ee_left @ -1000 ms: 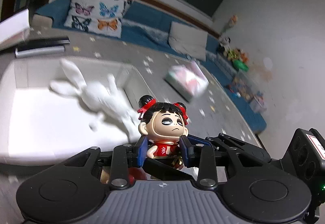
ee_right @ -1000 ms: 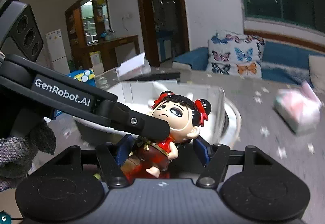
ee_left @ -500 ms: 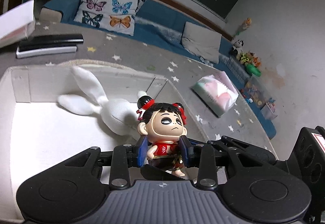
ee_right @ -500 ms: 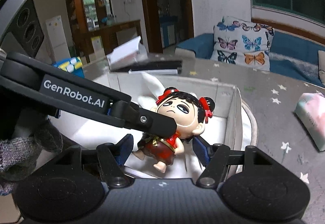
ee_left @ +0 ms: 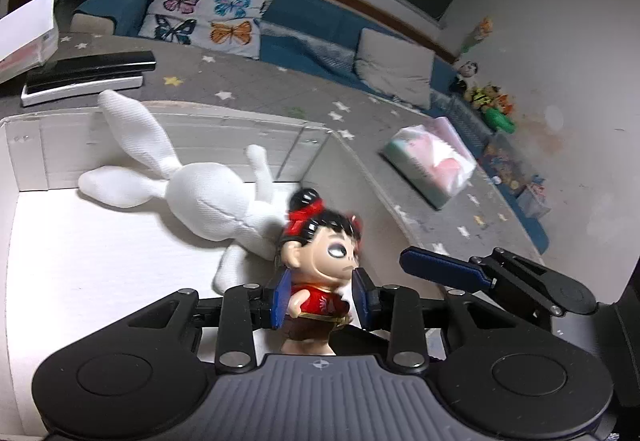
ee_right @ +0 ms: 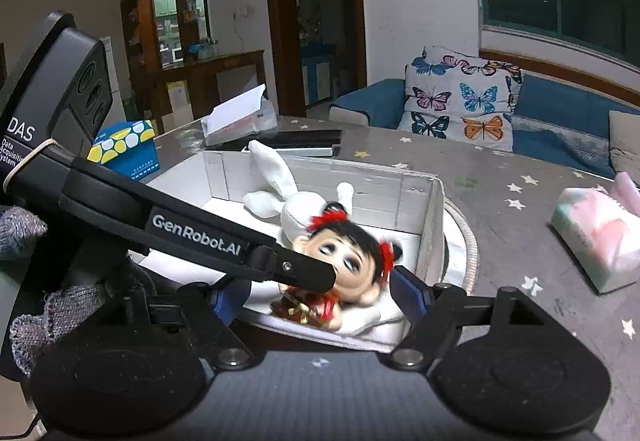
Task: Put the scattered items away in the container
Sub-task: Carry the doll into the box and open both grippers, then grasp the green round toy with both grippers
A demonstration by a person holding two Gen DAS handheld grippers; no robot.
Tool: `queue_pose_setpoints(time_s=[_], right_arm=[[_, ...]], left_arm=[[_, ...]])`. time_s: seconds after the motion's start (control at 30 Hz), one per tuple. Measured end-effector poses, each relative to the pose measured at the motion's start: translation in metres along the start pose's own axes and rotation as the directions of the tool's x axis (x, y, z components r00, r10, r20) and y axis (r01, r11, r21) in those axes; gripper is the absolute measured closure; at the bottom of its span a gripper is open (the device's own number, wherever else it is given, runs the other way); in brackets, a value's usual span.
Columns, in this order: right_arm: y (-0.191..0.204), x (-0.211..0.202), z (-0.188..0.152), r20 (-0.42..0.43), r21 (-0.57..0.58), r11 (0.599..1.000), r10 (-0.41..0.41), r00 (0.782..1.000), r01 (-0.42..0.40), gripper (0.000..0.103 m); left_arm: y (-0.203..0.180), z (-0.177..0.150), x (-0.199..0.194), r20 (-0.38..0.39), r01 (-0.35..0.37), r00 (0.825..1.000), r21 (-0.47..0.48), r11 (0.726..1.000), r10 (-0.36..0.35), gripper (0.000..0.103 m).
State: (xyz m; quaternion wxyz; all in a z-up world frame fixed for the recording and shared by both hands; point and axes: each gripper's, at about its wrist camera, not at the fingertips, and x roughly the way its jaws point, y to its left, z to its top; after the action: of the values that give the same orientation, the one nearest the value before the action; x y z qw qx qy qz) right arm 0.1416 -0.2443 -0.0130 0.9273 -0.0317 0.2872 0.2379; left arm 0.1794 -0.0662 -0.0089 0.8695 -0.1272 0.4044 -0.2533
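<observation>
Here the left gripper [ee_left: 320,297] clasps the doll [ee_left: 320,261] – its face blurred – right gripper [ee_right: 316,301] fingers spread

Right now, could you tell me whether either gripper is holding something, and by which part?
The left gripper holds the black-haired, red-shirted doll figurine by its torso, just below the head. The right gripper is open and grips nothing.

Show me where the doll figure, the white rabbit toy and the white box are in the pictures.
doll figure [ee_left: 320,255]: left wrist view, on its face.
white rabbit toy [ee_left: 204,201]: left wrist view, on its body.
white box [ee_right: 434,225]: right wrist view, on its right wall.
</observation>
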Motion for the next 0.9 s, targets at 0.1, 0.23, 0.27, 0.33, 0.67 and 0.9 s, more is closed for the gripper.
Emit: queue_pose_setpoints(time_s=[0.1,0.23,0.27,0.33,0.67,0.9], right_arm=[[0.002,-0.01,-0.003,0.015,0.007,1.0,-0.006,1.0,0.005,0.023],[0.005,-0.021,-0.006,0.035,0.006,1.0,-0.013,0.999,0.013,0.022],[0.005,-0.024,-0.007,0.04,0.009,1.0,-0.012,0.999,0.011,0.022],[0.007,-0.03,-0.008,0.05,0.017,1.0,-0.007,0.999,0.006,0.02],[0.024,-0.055,-0.031,0.042,0.018,1.0,0.021,0.999,-0.022,0.018],[0.04,-0.072,-0.054,0.025,0.023,0.999,0.044,0.999,-0.044,0.018]], left_arm=[[-0.002,-0.001,-0.005,0.012,-0.006,1.0,-0.001,1.0,0.006,0.068],[-0.002,-0.003,-0.013,0.026,-0.012,1.0,-0.011,1.0,0.012,0.068],[-0.003,-0.004,-0.017,0.032,-0.014,0.999,-0.012,1.0,0.014,0.068],[-0.004,-0.006,-0.023,0.041,-0.017,0.999,-0.015,1.0,0.017,0.068],[-0.008,-0.034,-0.066,0.094,-0.036,0.995,-0.016,0.999,0.038,0.068],[-0.012,-0.058,-0.095,0.132,-0.042,0.99,-0.018,0.999,0.044,0.068]])
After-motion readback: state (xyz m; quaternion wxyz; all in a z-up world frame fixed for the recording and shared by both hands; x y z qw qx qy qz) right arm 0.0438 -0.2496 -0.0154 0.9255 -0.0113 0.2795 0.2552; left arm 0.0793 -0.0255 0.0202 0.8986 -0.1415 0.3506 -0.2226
